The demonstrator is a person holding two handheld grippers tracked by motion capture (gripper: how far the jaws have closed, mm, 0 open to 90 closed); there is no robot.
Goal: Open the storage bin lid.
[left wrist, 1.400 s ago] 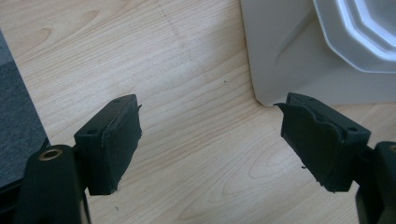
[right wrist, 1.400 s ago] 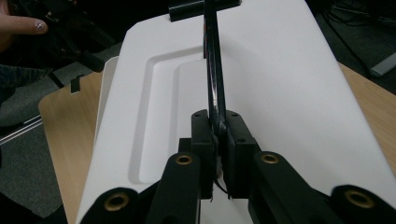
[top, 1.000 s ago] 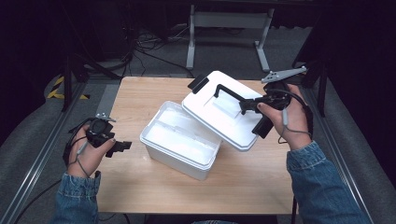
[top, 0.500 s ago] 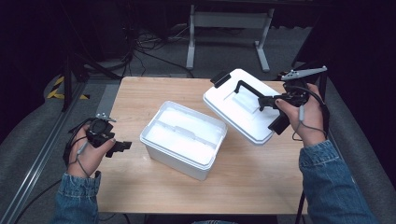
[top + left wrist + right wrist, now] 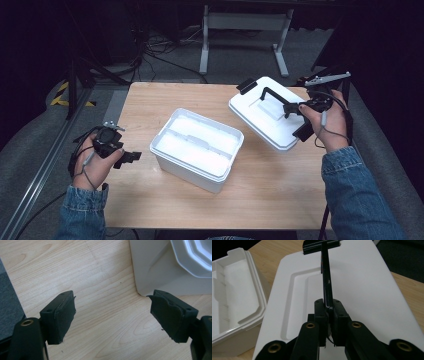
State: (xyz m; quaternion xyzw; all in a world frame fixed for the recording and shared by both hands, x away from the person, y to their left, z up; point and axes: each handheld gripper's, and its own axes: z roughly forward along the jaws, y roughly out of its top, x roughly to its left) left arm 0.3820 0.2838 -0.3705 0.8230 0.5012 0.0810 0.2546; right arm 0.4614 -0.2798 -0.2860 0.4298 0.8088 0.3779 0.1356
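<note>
- The wooden table [image 5: 280,195] stands in a dark room, with grey floor and loose cables past its far edge; its right-hand edge is just under where you are working.
- Your right tongs [image 5: 329,315] are clamped on the thin black handle [image 5: 325,277] of the white lid [image 5: 267,117]. The lid is tilted near the table's far right corner, beside the open white box [image 5: 197,147].
- The grip is narrow and sits at one end of the handle, so the lid could swing or twist about the pads and slip free.
- If you let go here, the lid may slide off the edge to the floor.
- Your left tongs [image 5: 112,315] are apart and empty, low over the table just beside the box's corner. A careless push there could shove the box.
</note>
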